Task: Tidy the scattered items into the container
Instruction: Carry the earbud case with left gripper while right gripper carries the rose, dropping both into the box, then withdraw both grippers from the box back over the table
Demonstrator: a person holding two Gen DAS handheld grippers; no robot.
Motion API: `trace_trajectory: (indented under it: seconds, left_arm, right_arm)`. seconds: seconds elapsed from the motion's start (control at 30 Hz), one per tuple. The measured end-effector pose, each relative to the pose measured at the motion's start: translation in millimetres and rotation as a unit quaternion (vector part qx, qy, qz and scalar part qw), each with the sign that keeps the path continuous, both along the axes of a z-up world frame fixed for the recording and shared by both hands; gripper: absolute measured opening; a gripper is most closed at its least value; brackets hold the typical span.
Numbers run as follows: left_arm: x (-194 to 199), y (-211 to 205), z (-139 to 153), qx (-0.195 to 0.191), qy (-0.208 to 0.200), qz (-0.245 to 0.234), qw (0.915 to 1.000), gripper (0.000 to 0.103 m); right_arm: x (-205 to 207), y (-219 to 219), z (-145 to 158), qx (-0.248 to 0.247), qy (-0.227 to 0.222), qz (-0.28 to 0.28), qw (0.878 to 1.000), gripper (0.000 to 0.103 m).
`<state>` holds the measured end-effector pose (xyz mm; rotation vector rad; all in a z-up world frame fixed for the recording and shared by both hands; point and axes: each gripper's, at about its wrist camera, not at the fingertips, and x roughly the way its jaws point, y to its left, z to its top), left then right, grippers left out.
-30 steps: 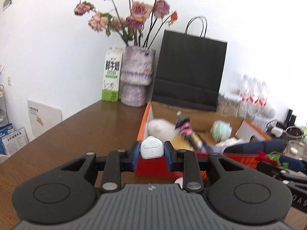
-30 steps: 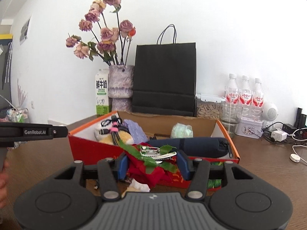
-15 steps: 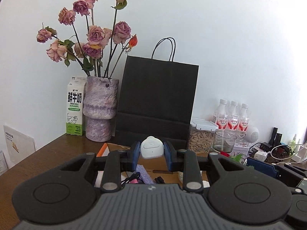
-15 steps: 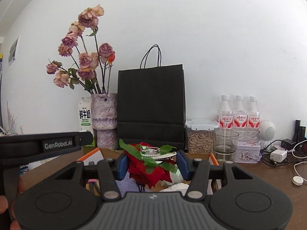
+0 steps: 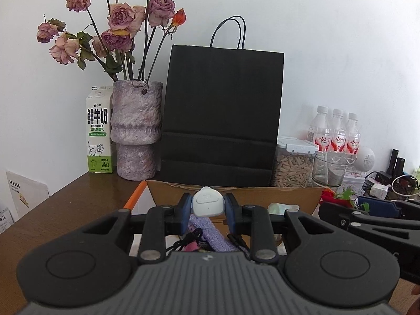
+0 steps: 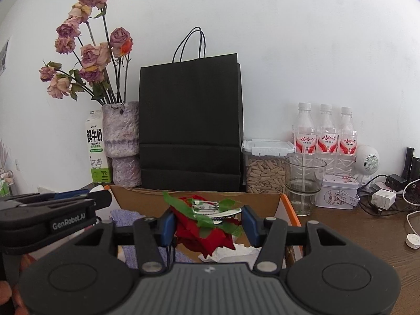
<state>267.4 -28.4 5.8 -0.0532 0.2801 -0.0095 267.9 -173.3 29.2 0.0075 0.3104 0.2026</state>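
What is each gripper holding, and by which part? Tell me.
Left gripper: a small white device, clamped at its two sides. Right gripper: a red artificial flower with a metal clip, pinched across its petals and leaves.

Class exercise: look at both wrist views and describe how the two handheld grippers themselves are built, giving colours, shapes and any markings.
Both the left gripper and the right gripper have a ribbed grey body, matte black linkage arms with silver rivets, two round black discs, and blue-padded fingers. White "GenRobot.AI" lettering marks the left gripper's side in the right wrist view. No cables or sleeves show.
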Motion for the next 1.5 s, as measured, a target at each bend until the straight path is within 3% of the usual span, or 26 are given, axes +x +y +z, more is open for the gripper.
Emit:
trace_trajectory:
  seconds: [0.27, 0.37, 0.4, 0.43, 0.57, 0.6, 1.37, 1.5]
  left_arm:
    - [-2.2, -2.7, -2.2, 0.012, -0.002, -0.004, 0.9999, 0.028]
    - [-3.0, -3.3, -2.3, 0.015, -0.004, -0.003, 0.9999, 0.03]
    - [-3.8, -3.5, -2.0, 0.016, -0.006, -0.002, 0.9998, 0.042]
    - [-4.9, -4.1, -1.5, 0.019, -0.01, 0.002, 0.9998, 0.06]
    - [-8.4, -2.1, 2.2, 0.031, -0.032, 0.048, 0.9978, 0.089]
    - [-9.1, 1.1, 3.0, 0.024, -0.038, 0.061, 0.9971, 0.102]
    - [-14.9, 1.7, -3.1, 0.018, -0.051, 0.065, 0.9964, 0.103]
    - [-24.6, 5.5, -4.2, 0.009, -0.068, 0.068, 0.9953, 0.103]
  right_arm:
    - [-0.9, 4.2, -2.7, -0.011, 0.002, 0.003, 1.0, 0.051]
    - [1.1, 4.6, -3.8, -0.016, 0.009, 0.003, 1.0, 0.056]
    - [1.7, 5.0, -4.8, -0.019, 0.012, 0.005, 1.0, 0.065]
    - [1.7, 5.5, -5.4, -0.02, 0.012, 0.004, 1.0, 0.071]
    - [2.6, 0.9, -3.6, -0.013, 0.01, -0.021, 1.0, 0.094]
    - [3.0, -3.0, -3.2, -0.001, 0.011, -0.024, 1.0, 0.1]
    - [1.2, 1.8, -11.5, -0.017, 0.008, -0.031, 0.999, 0.103]
    - [-4.0, 2.7, -14.1, -0.019, -0.004, -0.036, 0.999, 0.103]
